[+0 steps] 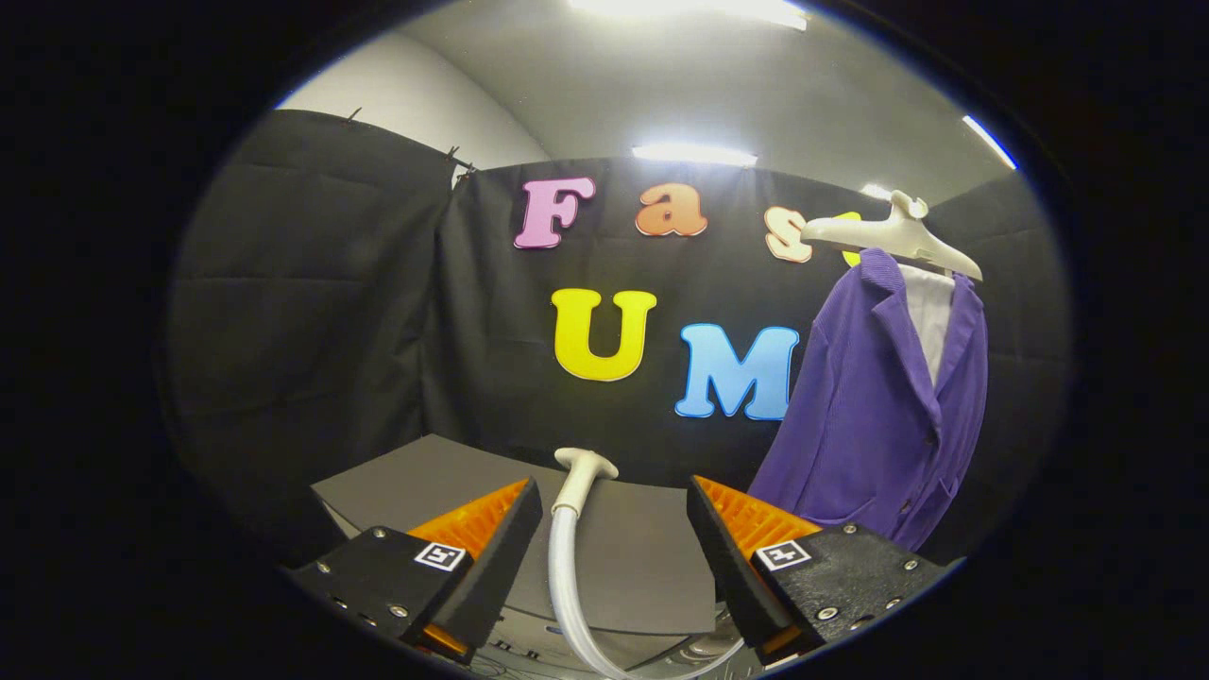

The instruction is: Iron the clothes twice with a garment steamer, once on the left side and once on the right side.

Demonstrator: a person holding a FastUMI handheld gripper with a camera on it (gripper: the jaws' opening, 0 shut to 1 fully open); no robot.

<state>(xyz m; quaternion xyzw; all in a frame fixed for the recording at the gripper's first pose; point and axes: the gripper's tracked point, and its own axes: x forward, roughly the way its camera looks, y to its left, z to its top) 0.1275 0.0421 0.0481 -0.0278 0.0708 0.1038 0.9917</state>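
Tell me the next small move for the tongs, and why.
Probably ease forward and down, then close on the steamer head. The tongs stand open and empty, with the head and its hose between the fingers but untouched, and the purple jacket hangs unsteamed beyond the right finger.

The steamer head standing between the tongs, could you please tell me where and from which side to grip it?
Grip the steamer head on its slim upright neck just below the flared top, coming straight ahead with the open tongs either side. The hose trails down beneath it.
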